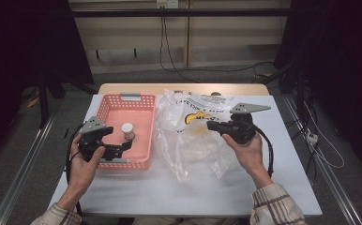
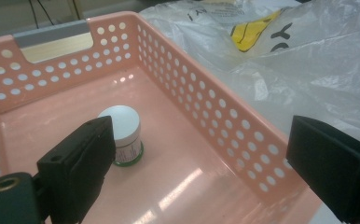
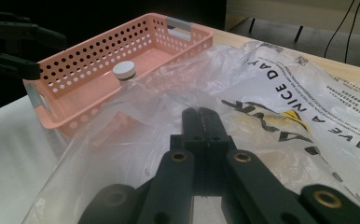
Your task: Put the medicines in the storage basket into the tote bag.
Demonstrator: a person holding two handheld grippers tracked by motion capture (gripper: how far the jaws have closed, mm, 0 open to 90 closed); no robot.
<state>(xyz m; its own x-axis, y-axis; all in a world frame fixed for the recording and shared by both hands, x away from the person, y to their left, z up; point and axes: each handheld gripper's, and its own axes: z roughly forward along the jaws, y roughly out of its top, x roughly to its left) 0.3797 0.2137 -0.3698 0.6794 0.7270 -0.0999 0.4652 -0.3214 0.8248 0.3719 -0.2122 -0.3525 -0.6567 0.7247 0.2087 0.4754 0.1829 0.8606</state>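
Note:
A small jar with a white cap (image 1: 128, 130) stands upright inside the pink perforated basket (image 1: 144, 119). My left gripper (image 1: 120, 137) hovers open over the basket's near end, just short of the jar, with nothing between its fingers. In the left gripper view the jar (image 2: 122, 128) sits beyond the left fingertip (image 2: 82, 163), and the basket wall (image 2: 206, 109) runs between the jaws. My right gripper (image 1: 212, 125) is shut, its tips (image 3: 205, 119) lying on a crumpled clear plastic bag (image 1: 191, 140). Whether film is pinched between them I cannot tell.
The bag (image 3: 280, 107) bears black lettering and a yellow print and spreads right of the basket (image 3: 122, 60). The white tabletop (image 1: 169, 192) shows bare in front of both. Cables run across the floor behind the table. Beside the basket, the left gripper (image 3: 45, 53) appears in the right gripper view.

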